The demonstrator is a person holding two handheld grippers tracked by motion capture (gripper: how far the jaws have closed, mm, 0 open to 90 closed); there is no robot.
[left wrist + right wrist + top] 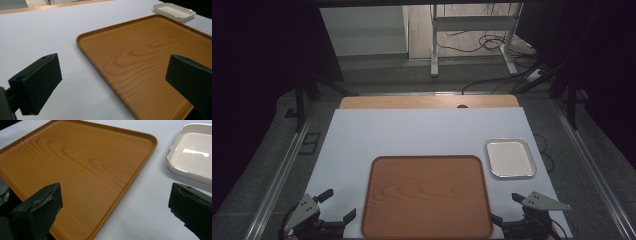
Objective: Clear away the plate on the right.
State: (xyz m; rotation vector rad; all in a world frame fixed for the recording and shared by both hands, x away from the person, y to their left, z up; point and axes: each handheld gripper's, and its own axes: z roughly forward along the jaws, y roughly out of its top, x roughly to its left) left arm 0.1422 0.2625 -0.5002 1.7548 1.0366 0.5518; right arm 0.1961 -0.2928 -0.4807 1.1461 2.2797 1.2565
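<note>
Two grippers, left gripper [334,206] and right gripper [507,207], are held wide-jawed and empty beside the bare wooden tray [427,195], seemingly awaiting a start.

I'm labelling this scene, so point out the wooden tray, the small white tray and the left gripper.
wooden tray [427,197], high view, middle of its floor
small white tray [510,158], high view, middle of its floor
left gripper [339,205], high view, midway between its fingertips
</note>
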